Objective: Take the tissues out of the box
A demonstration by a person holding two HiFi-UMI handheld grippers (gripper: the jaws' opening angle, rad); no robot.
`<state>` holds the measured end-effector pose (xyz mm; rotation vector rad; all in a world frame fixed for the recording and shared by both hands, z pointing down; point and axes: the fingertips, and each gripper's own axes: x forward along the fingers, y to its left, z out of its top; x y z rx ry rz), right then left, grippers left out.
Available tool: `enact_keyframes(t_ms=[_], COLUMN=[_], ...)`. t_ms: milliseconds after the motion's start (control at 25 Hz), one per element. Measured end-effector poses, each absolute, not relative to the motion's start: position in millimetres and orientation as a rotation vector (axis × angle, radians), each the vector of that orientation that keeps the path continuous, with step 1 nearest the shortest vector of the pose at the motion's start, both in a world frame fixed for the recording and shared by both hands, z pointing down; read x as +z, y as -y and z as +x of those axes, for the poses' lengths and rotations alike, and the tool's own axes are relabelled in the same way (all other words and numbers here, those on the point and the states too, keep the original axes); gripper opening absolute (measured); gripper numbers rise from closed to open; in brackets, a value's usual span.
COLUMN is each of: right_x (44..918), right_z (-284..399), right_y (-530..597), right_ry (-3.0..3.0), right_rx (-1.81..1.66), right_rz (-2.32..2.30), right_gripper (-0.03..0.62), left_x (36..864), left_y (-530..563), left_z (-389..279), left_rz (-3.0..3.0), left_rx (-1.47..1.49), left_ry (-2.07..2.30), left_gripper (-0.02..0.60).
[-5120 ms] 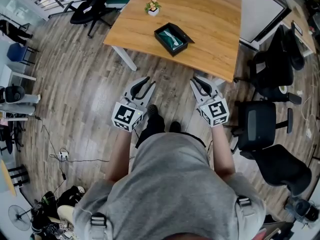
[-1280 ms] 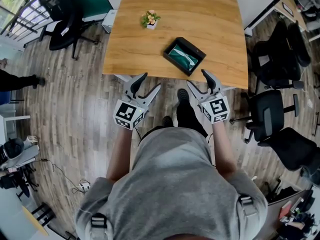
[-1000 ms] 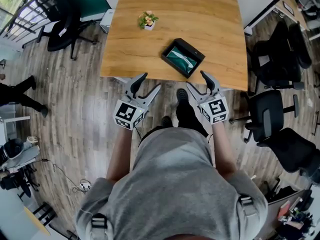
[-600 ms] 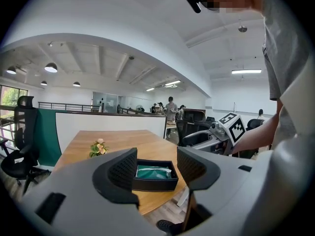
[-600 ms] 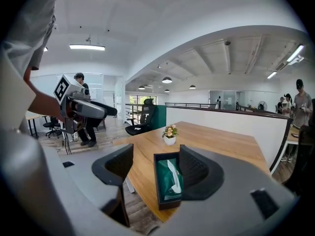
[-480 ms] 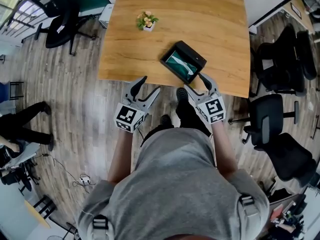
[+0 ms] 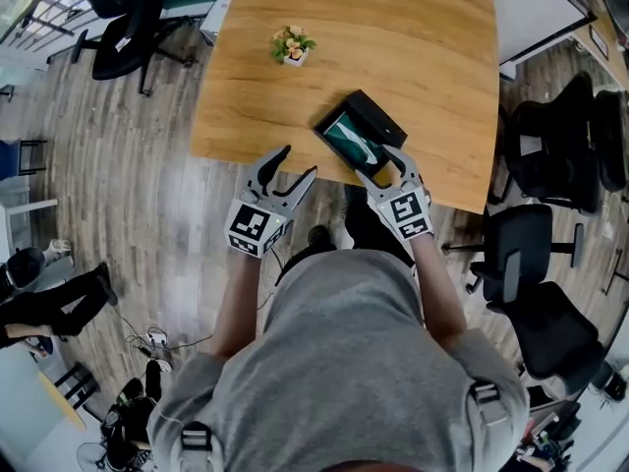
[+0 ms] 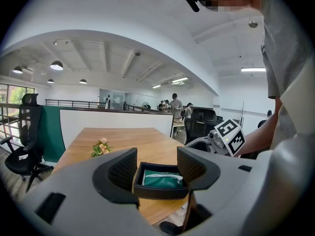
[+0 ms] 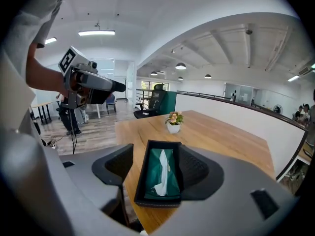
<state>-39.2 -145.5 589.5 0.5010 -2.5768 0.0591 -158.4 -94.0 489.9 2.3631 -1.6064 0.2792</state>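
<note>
Both wide apart and empty: right claw (image 7: 383,168) hangs at the near end of the box (image 7: 380,122), tissue (image 7: 360,146) ahead between its jaws; left claw (image 7: 298,163) hovers off its left, short of the box.

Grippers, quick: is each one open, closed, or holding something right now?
Left gripper: open, holding nothing.
Right gripper: open, holding nothing; the tissue box is just ahead, not gripped.
</note>
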Motion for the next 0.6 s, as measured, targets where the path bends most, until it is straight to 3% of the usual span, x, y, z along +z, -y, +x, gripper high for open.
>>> enact_keyframes(t_ms=[600], right_x=[636], right_z=[-75], right_y=[176], right_ry=[2.516], right_rx=[0.037], right_rz=[0.203], right_gripper=[0.296], left_x=[493], left_y=[128], left_z=[-168], left_rz=[2.239], left_rx=[0.287], left_ry=[1.748], left_gripper=[0.256])
